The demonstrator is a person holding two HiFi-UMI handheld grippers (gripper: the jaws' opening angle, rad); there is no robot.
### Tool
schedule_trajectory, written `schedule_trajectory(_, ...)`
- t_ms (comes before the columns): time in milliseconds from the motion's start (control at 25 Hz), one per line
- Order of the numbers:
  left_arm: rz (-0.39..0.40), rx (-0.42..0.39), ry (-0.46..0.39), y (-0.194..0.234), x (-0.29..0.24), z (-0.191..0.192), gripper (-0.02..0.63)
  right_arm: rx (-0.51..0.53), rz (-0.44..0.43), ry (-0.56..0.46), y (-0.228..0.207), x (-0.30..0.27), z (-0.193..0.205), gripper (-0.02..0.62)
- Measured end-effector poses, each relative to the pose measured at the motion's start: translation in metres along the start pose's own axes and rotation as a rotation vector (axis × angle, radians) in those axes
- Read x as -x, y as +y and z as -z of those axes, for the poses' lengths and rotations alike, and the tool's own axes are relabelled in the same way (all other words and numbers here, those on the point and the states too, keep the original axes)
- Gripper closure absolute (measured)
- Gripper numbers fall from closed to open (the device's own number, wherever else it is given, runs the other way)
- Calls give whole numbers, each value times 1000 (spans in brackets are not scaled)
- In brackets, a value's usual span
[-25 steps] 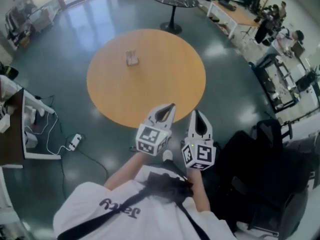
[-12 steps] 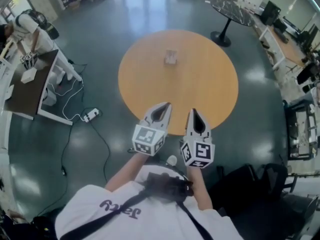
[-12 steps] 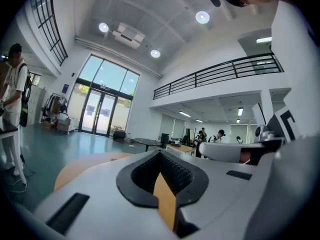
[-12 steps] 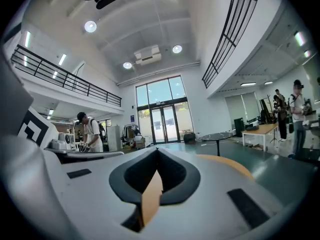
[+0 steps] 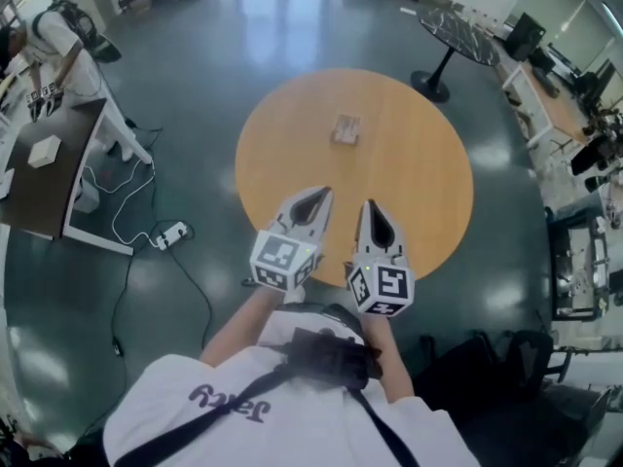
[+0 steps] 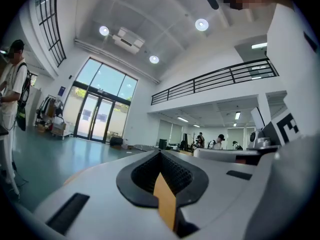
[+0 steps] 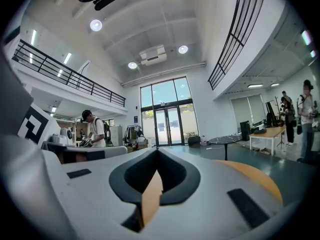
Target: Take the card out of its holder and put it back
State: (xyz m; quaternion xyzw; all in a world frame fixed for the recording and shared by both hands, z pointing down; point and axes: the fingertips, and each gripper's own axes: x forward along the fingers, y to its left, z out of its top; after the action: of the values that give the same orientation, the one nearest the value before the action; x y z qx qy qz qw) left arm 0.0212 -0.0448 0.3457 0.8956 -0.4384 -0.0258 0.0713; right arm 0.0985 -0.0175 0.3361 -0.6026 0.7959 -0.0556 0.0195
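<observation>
- Two grippers are held side by side just ahead of the person's chest: the left gripper (image 5: 319,197) and the right gripper (image 5: 371,209). They are near each other but not touching, and both point level toward the round table (image 5: 419,193).
- Seen from the head view, their tips overlap the near part of the wooden tabletop.
- Left gripper view: the jaws are pressed together at the tips, with nothing pinched between them.
- Right gripper view: the same, with the jaws closed tip to tip and empty.
- On the far half of the tabletop stands the card holder (image 5: 345,129), well apart from both grippers and with bare wood all around it. It is too small to tell whether the card sits inside.
- Around the table is glossy dark floor, with a power strip (image 5: 171,232) and its cables lying to the left.
- Beside the power strip stands a dark desk (image 5: 44,188), and a small black-topped table (image 5: 458,35) stands beyond the round one.
</observation>
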Motion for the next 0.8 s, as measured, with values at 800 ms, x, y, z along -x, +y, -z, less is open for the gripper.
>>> schedule_trajectory(800, 75, -30, 128, 71, -65, 77, 592, 70, 174, 205, -44, -82, 73, 595)
